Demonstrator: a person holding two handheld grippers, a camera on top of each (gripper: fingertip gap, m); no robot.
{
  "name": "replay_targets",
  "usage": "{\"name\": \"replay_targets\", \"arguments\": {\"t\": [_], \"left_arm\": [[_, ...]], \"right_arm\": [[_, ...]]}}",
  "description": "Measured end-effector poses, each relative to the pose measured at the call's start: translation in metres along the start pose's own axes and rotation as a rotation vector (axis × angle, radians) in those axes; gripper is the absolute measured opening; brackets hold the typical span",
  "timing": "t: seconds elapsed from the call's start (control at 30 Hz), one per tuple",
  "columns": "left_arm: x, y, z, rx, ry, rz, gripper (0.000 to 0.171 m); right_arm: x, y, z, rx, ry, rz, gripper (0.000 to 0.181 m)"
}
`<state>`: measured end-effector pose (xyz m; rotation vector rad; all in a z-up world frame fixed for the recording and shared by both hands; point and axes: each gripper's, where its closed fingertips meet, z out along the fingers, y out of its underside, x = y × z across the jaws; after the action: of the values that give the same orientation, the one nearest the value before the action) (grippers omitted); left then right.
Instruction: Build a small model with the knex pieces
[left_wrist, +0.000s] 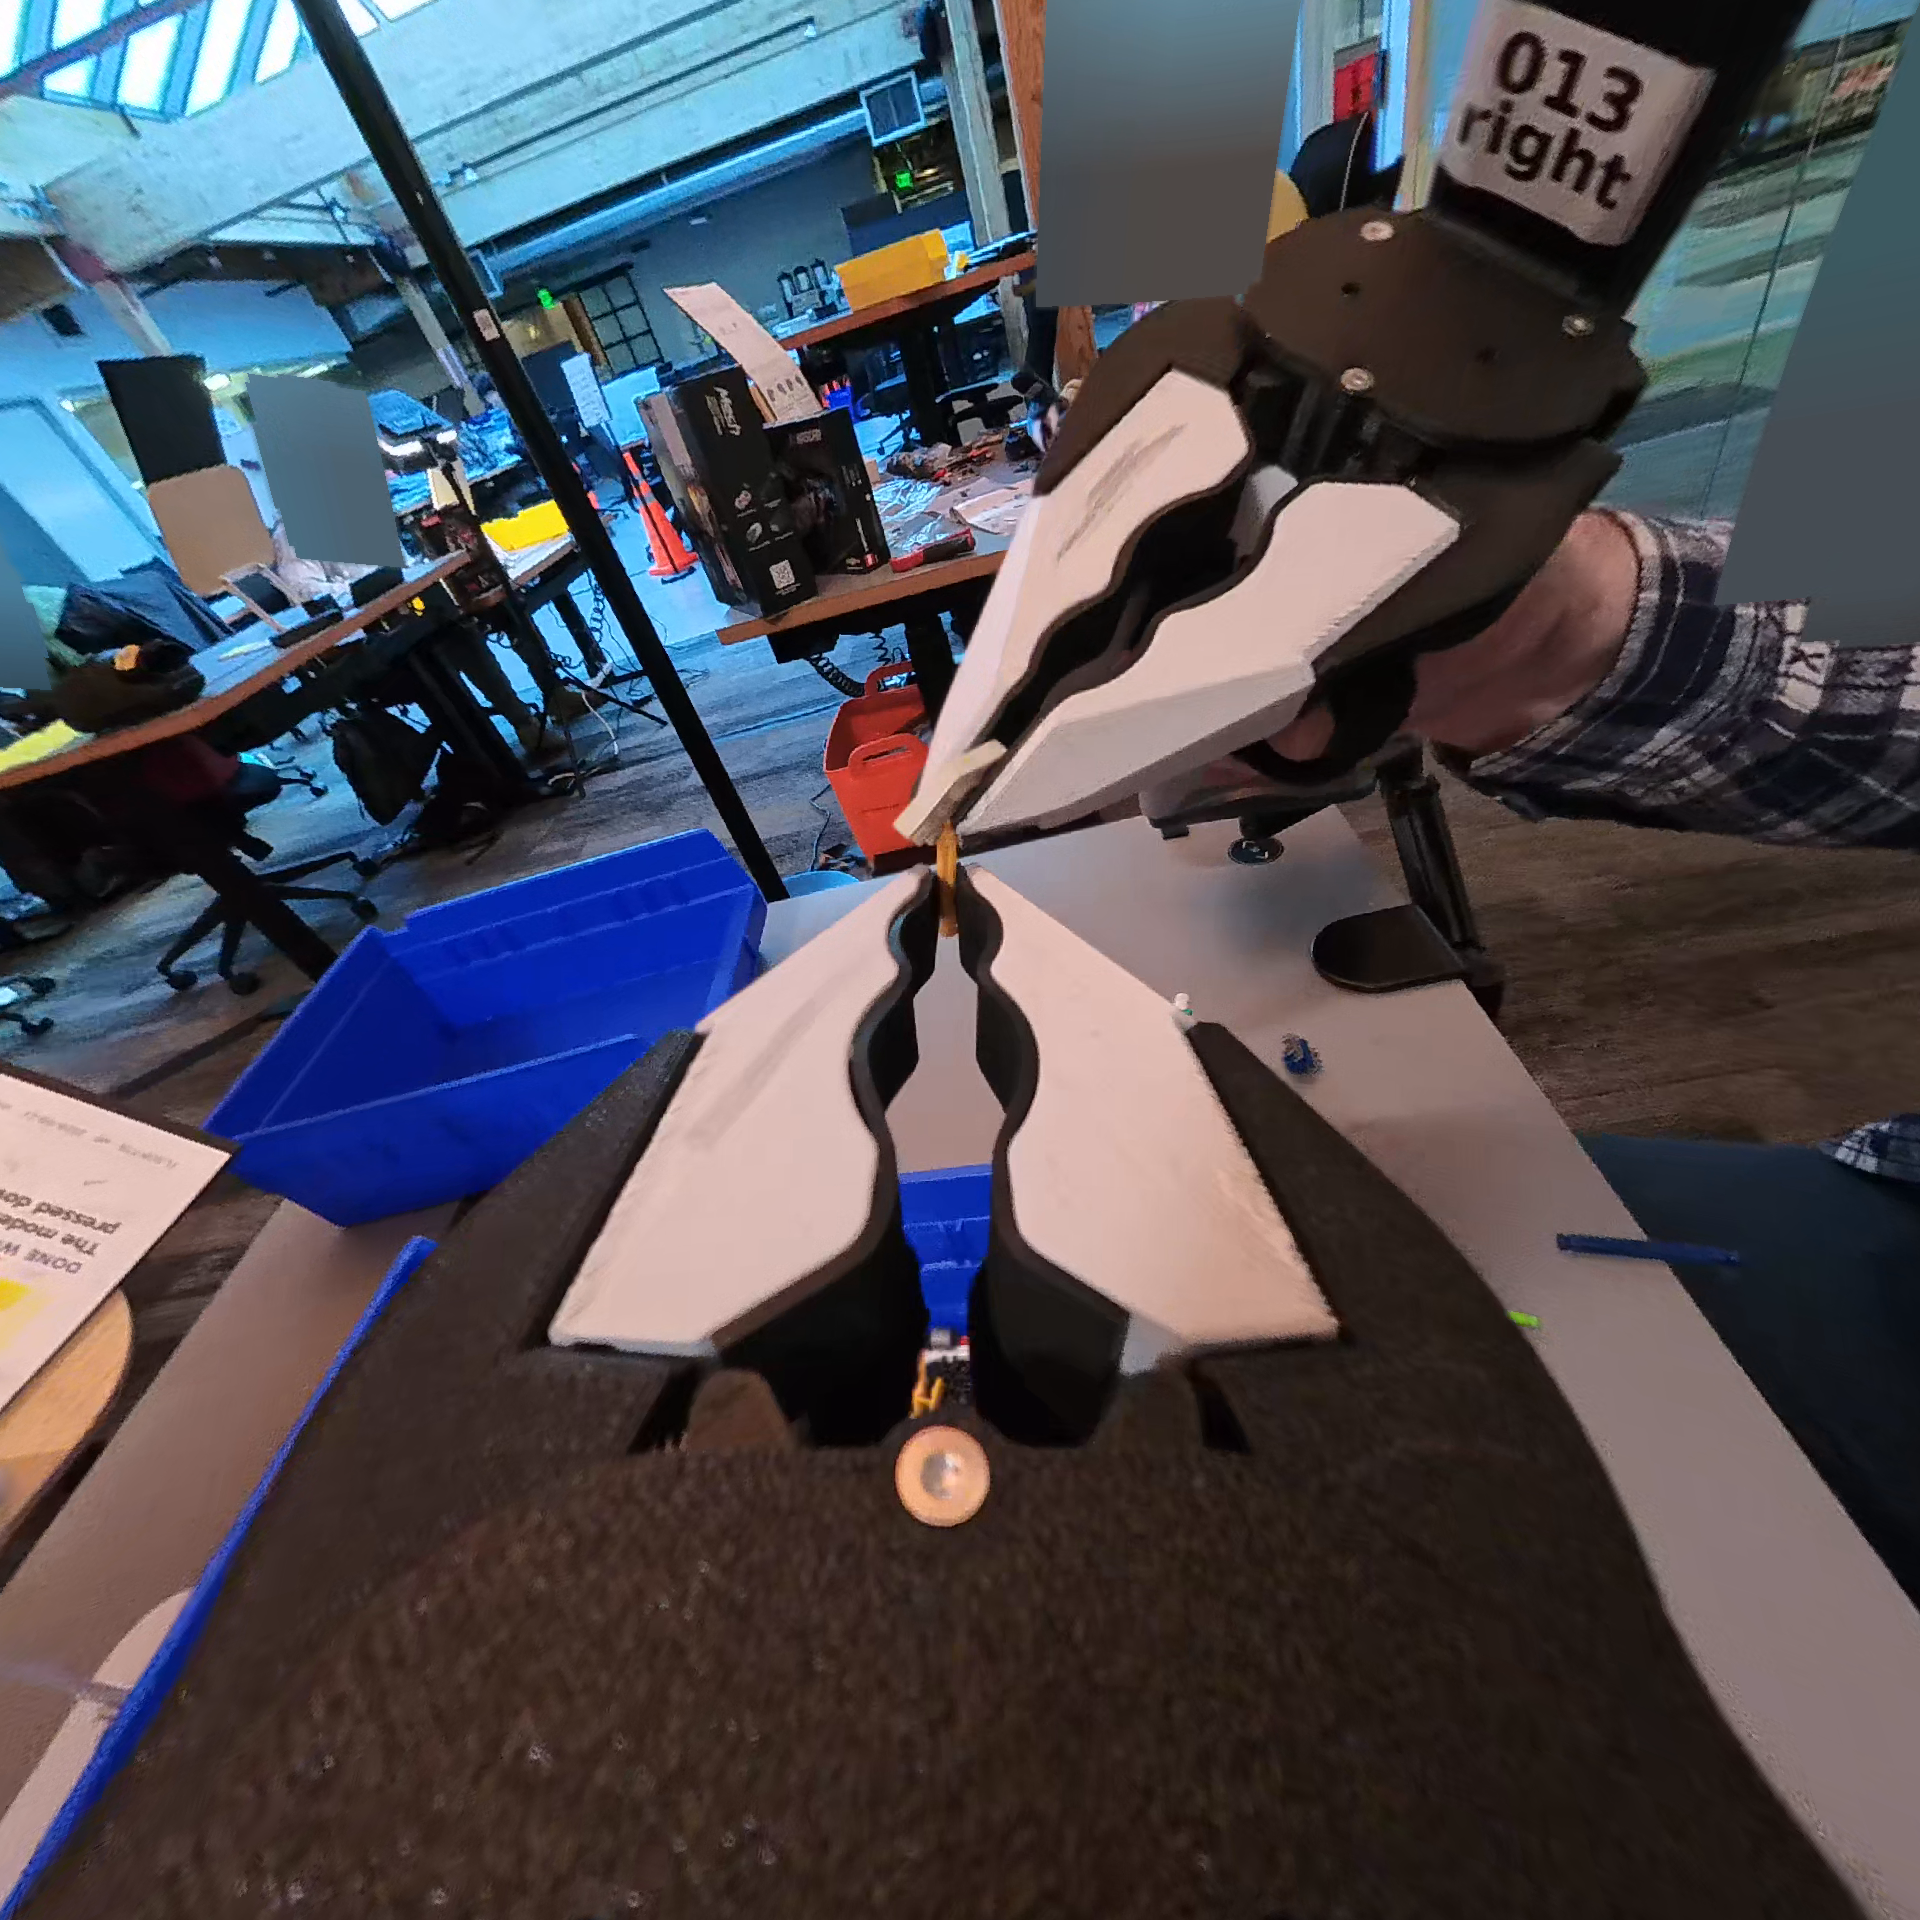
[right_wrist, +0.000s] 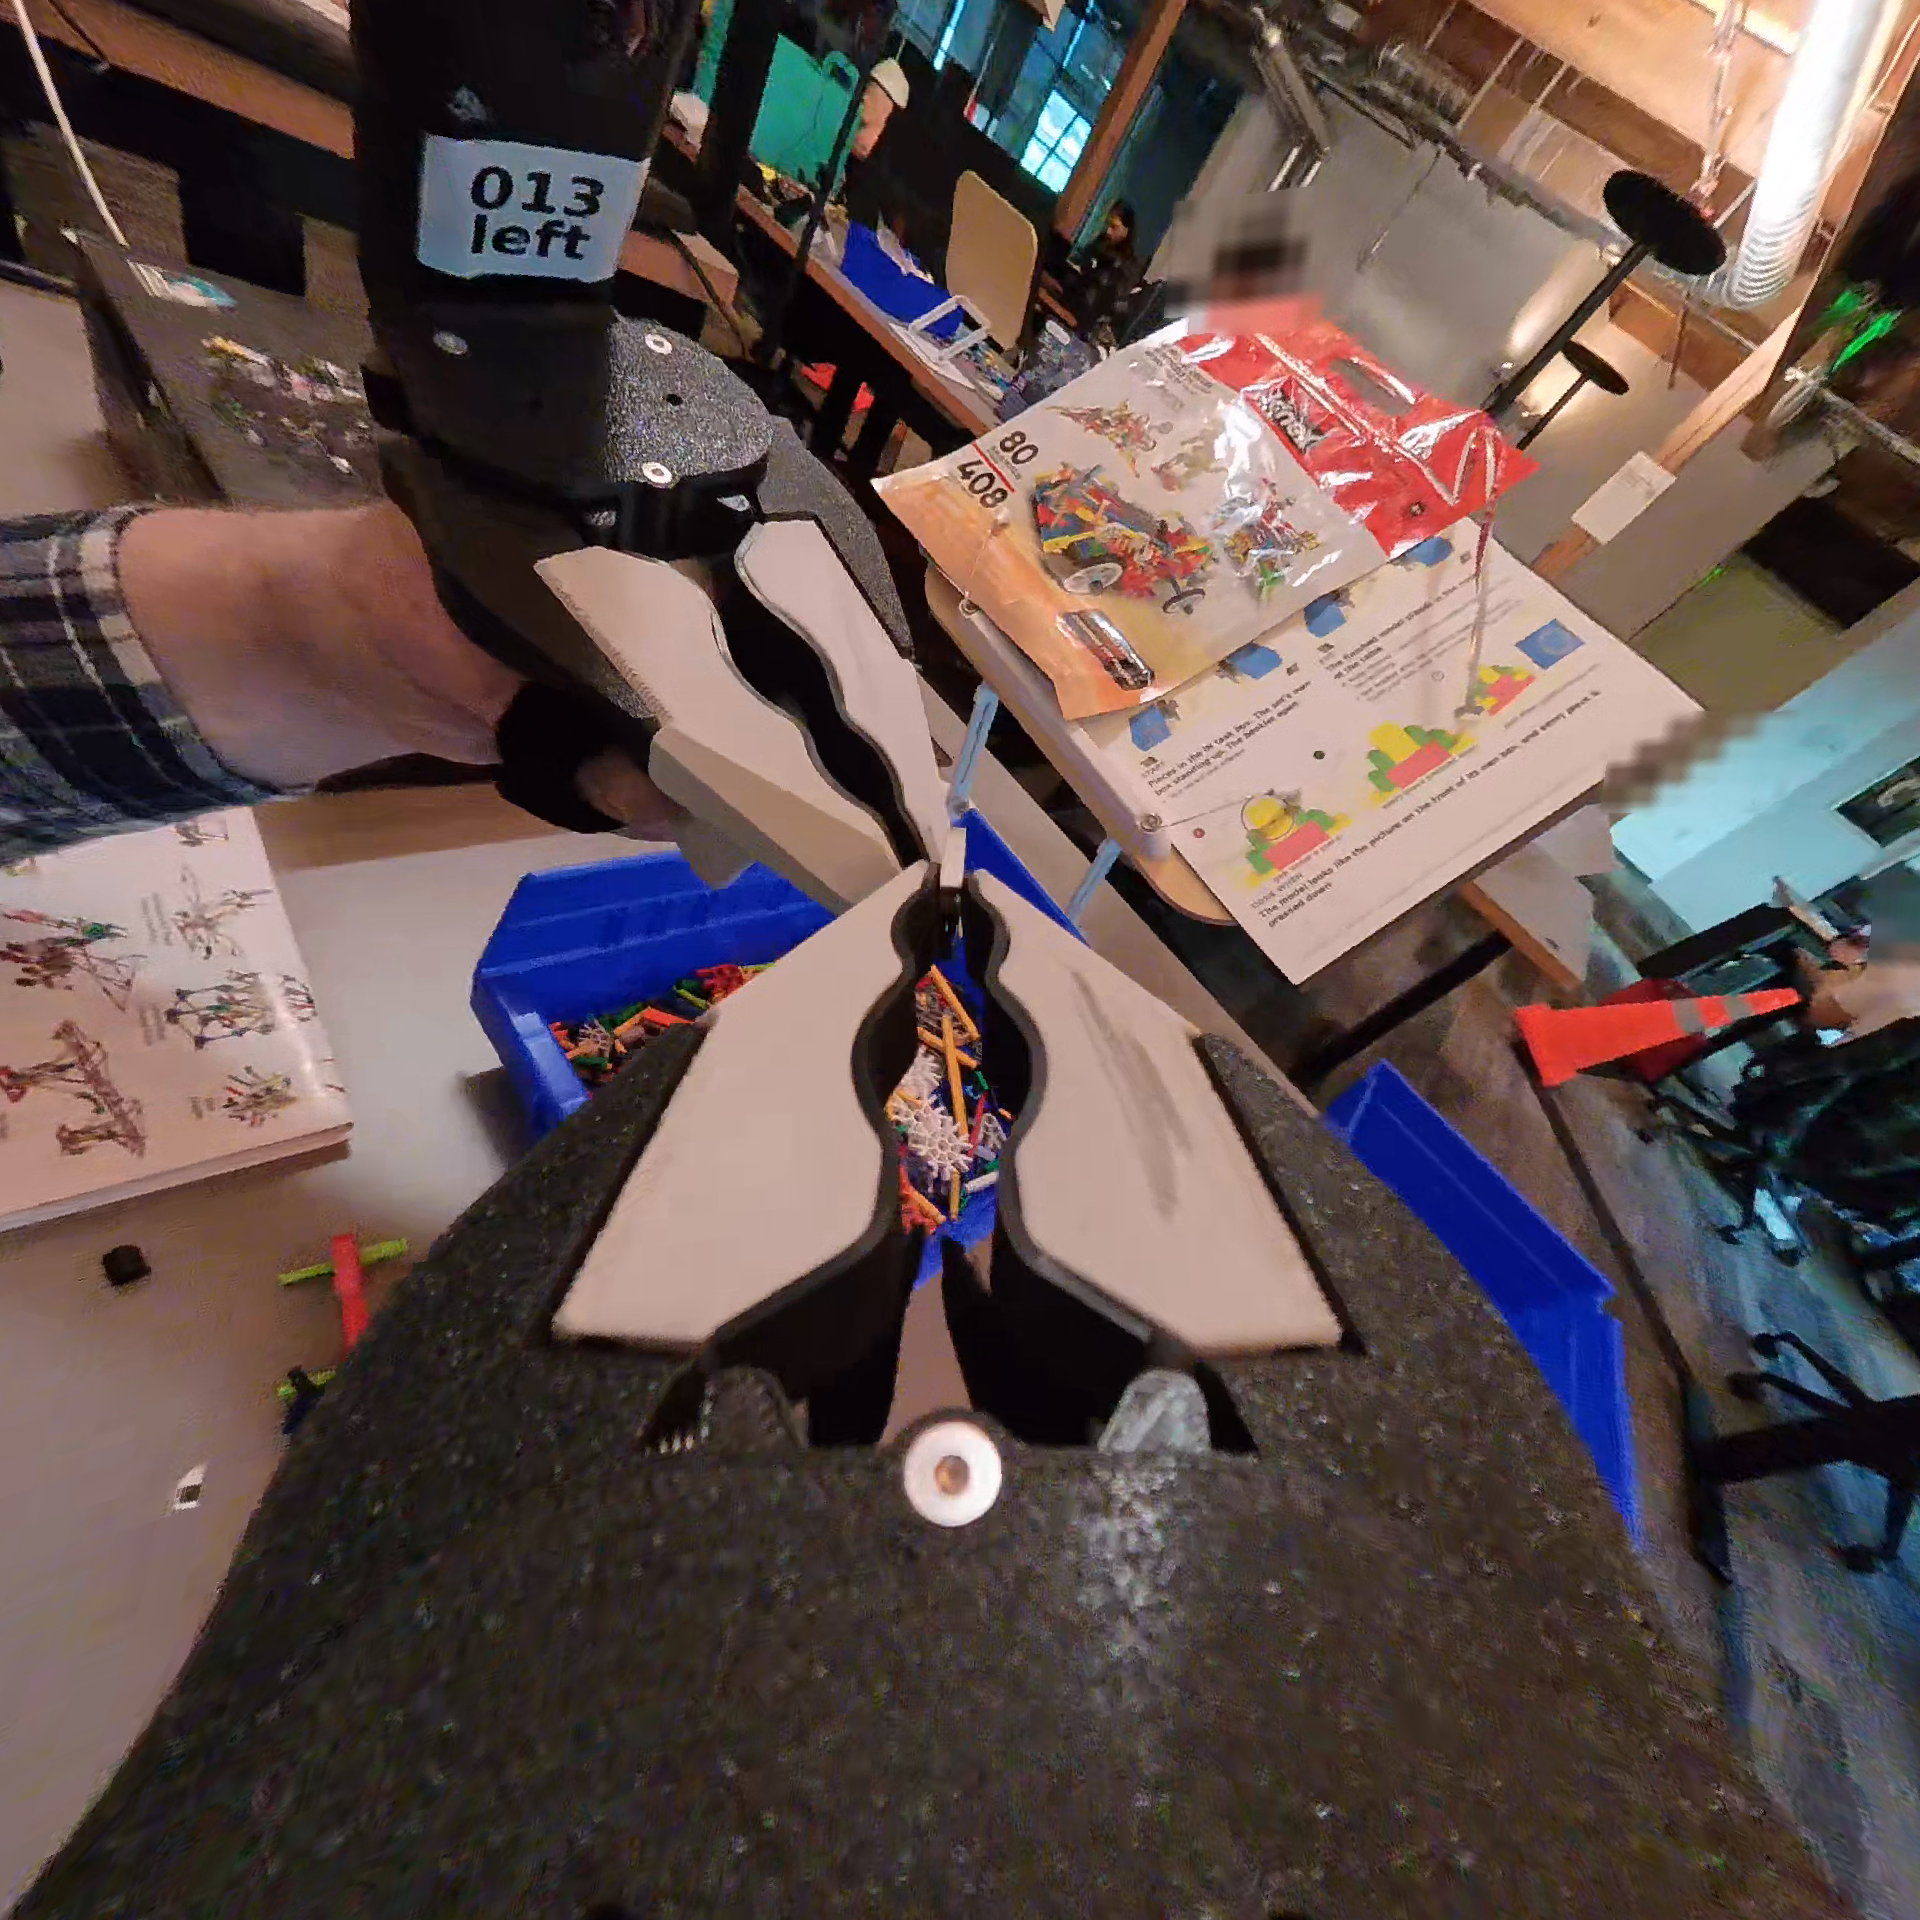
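Fingers of the left gripper (left_wrist: 945, 894) pinch the lower end of a small yellow rod (left_wrist: 947, 878), closed tight on it. At twelve o'clock, the right gripper (left_wrist: 940, 821) comes in from two o'clock and clamps the rod's upper end, tips nearly touching the left's. In the right wrist view, a blue bin (right_wrist: 582, 935) of mixed coloured building pieces (right_wrist: 951, 1101) sits under both grippers on the grey table (right_wrist: 125, 1382). At nine o'clock lies an open booklet (right_wrist: 135, 997); at two o'clock, an instruction sheet (right_wrist: 1382, 727).
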<state>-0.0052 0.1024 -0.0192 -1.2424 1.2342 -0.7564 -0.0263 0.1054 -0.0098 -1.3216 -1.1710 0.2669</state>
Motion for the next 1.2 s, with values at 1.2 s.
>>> {"name": "replay_targets", "arguments": {"t": [1.2], "left_arm": [[0.021, -0.039, -0.027, 0.193, -0.034, 0.324, 0.000]], "right_arm": [[-0.013, -0.048, -0.029, 0.493, -0.427, 0.829, 0.001]]}}
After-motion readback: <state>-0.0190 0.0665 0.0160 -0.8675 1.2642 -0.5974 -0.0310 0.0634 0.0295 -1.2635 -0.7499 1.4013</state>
